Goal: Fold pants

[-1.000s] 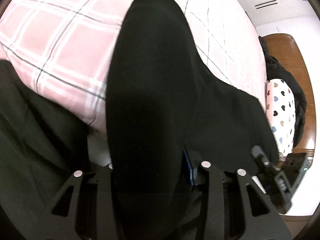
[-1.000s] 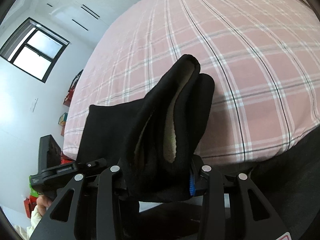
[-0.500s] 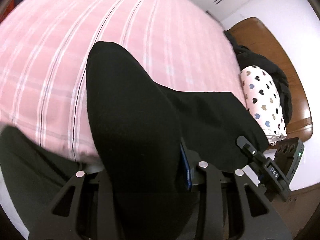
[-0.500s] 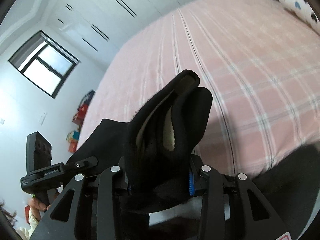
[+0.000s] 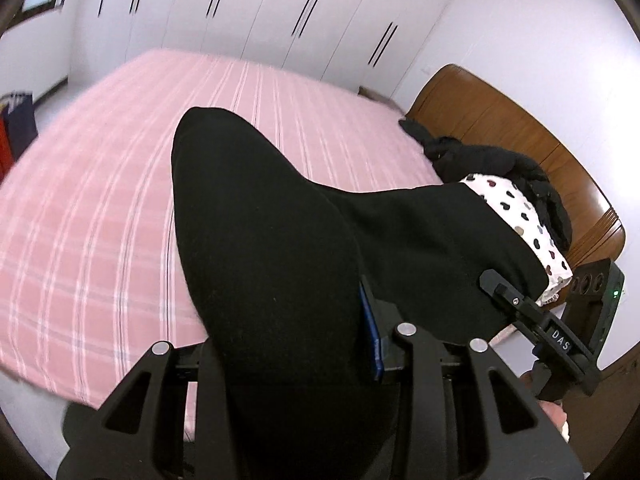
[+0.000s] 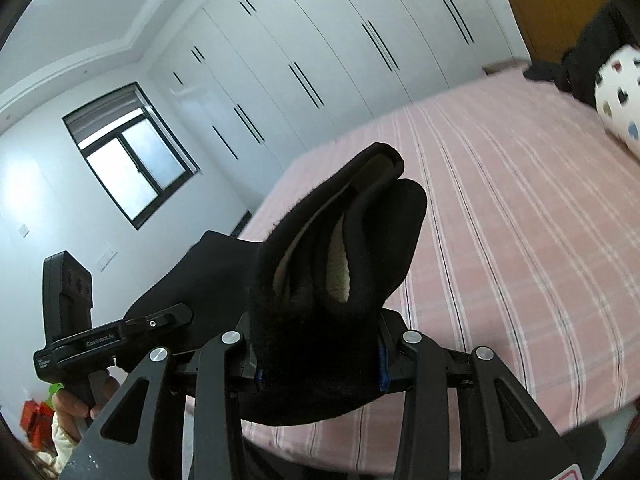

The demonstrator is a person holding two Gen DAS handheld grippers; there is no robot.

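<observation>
Both the left gripper (image 5: pixel 288 344) and the right gripper (image 6: pixel 318 354) are clamped on the black fleece-lined pants (image 6: pixel 340 264), which bulge forward past their fingers and span between them above the pink plaid bed (image 5: pixel 100 200).

Black pants (image 5: pixel 280 264) cover the left gripper's (image 5: pixel 292 356) fingertips, a dark jacket (image 5: pixel 500 164) hides part of the spotted pillow (image 5: pixel 520 216), and the bedspread (image 5: pixel 100 220) stripes are blurred.

At the lower right, the right hand-held gripper (image 5: pixel 560 340) reads "DAS"; at the lower left, the left hand-held gripper (image 6: pixel 100 340) reads "GenRobot.AI".
</observation>
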